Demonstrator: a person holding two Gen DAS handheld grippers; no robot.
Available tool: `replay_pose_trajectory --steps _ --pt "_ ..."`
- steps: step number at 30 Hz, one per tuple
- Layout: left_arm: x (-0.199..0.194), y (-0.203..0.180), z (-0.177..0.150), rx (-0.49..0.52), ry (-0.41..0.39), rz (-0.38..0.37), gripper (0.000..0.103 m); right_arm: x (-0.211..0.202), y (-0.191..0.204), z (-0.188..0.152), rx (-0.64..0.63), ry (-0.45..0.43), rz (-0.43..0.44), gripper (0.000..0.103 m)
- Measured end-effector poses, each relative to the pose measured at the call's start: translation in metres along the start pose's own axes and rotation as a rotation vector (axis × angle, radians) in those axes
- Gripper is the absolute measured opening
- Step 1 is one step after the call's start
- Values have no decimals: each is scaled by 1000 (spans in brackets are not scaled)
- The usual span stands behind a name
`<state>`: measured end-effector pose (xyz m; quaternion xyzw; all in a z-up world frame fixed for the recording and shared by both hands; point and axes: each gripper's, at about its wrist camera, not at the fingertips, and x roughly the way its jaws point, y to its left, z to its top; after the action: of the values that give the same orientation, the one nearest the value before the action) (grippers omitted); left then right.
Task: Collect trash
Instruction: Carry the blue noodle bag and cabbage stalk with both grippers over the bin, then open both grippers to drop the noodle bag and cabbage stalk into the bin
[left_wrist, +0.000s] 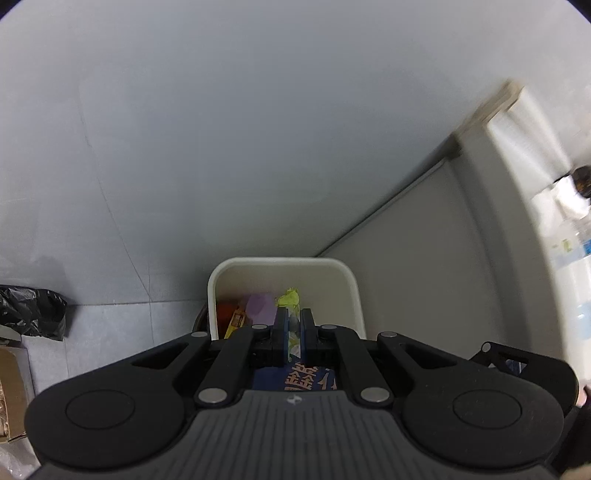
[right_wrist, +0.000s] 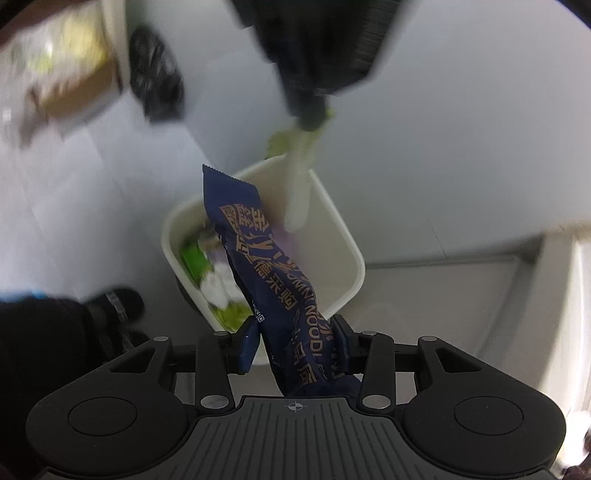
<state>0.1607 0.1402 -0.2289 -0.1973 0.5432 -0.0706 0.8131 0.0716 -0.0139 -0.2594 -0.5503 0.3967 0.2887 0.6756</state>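
A white bin (left_wrist: 218, 280) stands on the floor against a grey wall, with several coloured wrappers inside. My left gripper (left_wrist: 293, 317) hangs over it, shut on a pale green and white wrapper (left_wrist: 289, 300). In the right wrist view that wrapper (right_wrist: 297, 192) dangles from the left gripper (right_wrist: 310, 110) above the bin's rim (right_wrist: 354, 258). My right gripper (right_wrist: 295, 343) is shut on a long navy noodle packet (right_wrist: 258, 251) with gold print, which points out over the bin. The same packet (left_wrist: 306, 376) shows beneath the left gripper's linkage.
A black plastic bag (left_wrist: 33, 312) and a cardboard box (left_wrist: 11, 387) sit on the floor to the left of the bin. A white cabinet (left_wrist: 480, 258) rises on the right. A person's dark shoe (right_wrist: 118, 306) is beside the bin.
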Motion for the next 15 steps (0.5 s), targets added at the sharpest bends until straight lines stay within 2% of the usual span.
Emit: replay_pose_trajectory --steps 4,15 --pt "25 0 4 28 47 16 5 31 16 8 -117 70 -47 39" --pt "97 -2 19 141 165 77 5 106 48 8 -392 175 -134 39"
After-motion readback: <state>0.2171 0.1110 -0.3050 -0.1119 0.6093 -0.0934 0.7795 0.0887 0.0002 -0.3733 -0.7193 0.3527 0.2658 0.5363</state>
